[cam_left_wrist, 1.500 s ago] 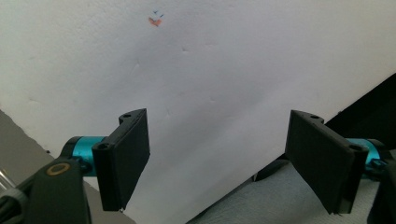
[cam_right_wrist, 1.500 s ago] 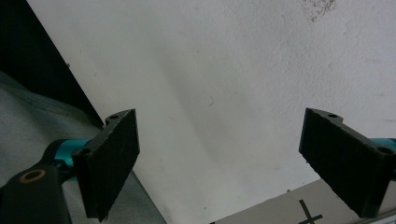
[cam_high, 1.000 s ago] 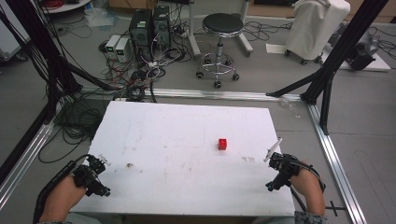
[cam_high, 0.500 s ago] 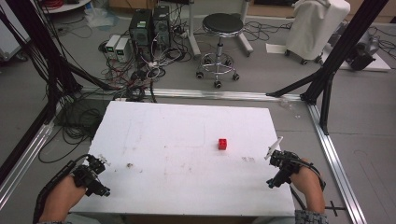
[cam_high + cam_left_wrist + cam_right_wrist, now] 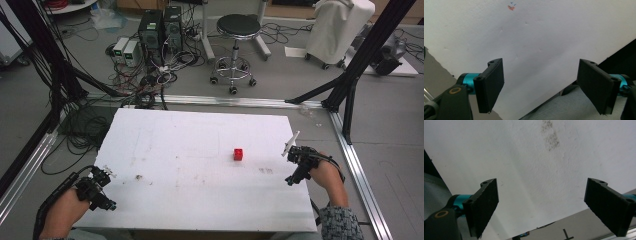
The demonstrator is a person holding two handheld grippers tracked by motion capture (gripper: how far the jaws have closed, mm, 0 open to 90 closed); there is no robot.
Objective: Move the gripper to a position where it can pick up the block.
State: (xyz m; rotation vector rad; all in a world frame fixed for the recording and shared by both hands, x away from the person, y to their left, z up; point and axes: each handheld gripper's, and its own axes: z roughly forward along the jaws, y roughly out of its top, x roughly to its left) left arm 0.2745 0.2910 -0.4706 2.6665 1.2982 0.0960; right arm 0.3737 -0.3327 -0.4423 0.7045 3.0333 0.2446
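Two grippers are held over the white table [image 5: 200, 150], each with jaws spread wide and nothing between them. The left gripper [image 5: 544, 85] is positioned at the table's 7 o'clock corner, the right gripper [image 5: 549, 205] at the 4 o'clock edge. One red cube [image 5: 238, 154] is seated on the table at roughly 2 o'clock from centre, well apart from both grippers.

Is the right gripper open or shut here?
Open. In the right gripper view, the right gripper has its jaws wide apart, with bare white table between them.
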